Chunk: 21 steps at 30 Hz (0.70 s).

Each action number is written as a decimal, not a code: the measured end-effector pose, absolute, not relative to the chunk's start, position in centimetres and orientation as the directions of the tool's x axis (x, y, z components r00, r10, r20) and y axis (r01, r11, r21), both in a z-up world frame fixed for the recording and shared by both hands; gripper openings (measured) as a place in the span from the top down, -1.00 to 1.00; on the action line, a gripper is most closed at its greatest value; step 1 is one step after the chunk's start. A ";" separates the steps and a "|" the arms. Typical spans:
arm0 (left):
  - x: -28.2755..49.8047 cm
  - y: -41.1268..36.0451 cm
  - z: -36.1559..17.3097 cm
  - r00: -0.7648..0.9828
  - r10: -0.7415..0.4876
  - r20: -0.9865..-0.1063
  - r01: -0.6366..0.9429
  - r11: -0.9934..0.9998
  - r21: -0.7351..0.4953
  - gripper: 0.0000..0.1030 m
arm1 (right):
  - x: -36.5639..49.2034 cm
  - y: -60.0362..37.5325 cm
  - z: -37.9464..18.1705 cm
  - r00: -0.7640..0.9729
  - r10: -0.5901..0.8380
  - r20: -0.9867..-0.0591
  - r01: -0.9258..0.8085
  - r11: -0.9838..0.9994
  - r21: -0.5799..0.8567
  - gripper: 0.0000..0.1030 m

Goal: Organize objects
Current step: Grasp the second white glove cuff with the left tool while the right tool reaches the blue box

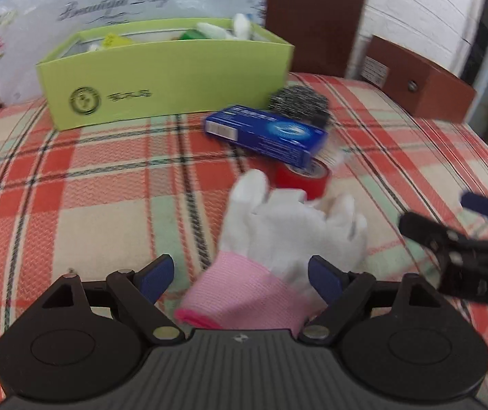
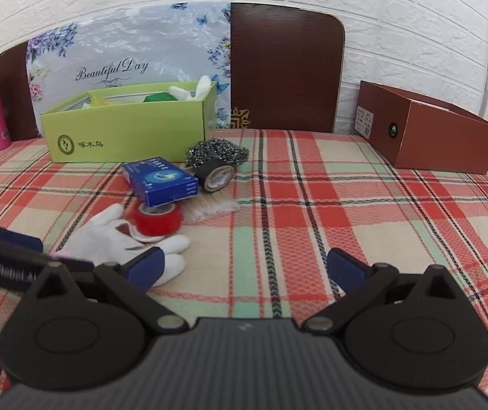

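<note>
Surface: a plaid cloth point(image 2: 312, 184) is covering the work area in front of a white brick wall; a dark headboard is standing behind it.
Left gripper point(image 1: 240, 275): the jaws are standing released – the pink cuff of the white glove point(image 1: 292, 229) is lying between the pads, the right pad seeming to brush it, with no squeeze visible.
Right gripper point(image 2: 244, 268): the jaws are standing wide and empty, hovering over bare cloth just right of the glove's fingertips.
Nearby items: the red tape roll point(image 2: 157, 218) is touching the glove; the blue carton point(image 2: 162, 181) is resting partly on that roll; a black tape roll point(image 2: 218, 176), a steel scourer point(image 2: 216, 152) and a clear packet of sticks point(image 2: 209, 205) are lying beside them.
Green box point(image 2: 127, 130): already holding several items, including another white glove.
Progress: partly done – by my estimate, six loose items are awaiting storage.
Brown box point(image 2: 428, 136): standing well apart at the right.
</note>
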<state>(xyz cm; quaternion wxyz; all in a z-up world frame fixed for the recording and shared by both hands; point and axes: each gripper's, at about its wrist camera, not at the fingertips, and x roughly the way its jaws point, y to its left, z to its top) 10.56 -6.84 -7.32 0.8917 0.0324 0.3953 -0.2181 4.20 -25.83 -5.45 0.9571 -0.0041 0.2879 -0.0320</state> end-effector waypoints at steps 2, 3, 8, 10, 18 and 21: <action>9.9 -7.1 -7.1 0.588 -0.365 -0.722 0.444 0.892 -0.089 0.10 | 4.5 -25.9 -5.2 0.841 -0.033 -0.540 0.029 0.999 -0.015 -1.00; 9.7 -7.0 -7.0 0.582 -0.363 -0.728 0.446 0.891 -0.088 0.19 | 4.9 -25.8 -5.0 0.850 -0.002 -0.527 -0.003 1.000 -0.010 -1.00; 9.3 -6.0 -6.6 0.517 -0.462 -0.720 0.451 0.863 -0.230 0.28 | 9.7 -24.0 -4.1 0.849 0.161 -0.504 -0.195 0.981 -0.017 -0.96; 9.1 -6.4 -6.6 0.516 -0.455 -0.726 0.462 0.861 -0.211 0.05 | 12.6 -22.9 -4.3 0.818 0.226 -0.529 -0.282 0.959 -0.026 -0.91; 9.1 -7.0 -6.6 0.543 -0.409 -0.734 0.440 0.883 -0.166 -0.39 | 20.3 -20.8 -5.9 0.735 0.206 -0.646 -0.350 0.931 -0.101 -0.65; 9.0 -7.0 -6.6 0.552 -0.413 -0.725 0.435 0.884 -0.171 -0.23 | 19.8 -20.8 -5.5 0.731 0.228 -0.644 -0.359 0.930 -0.078 0.59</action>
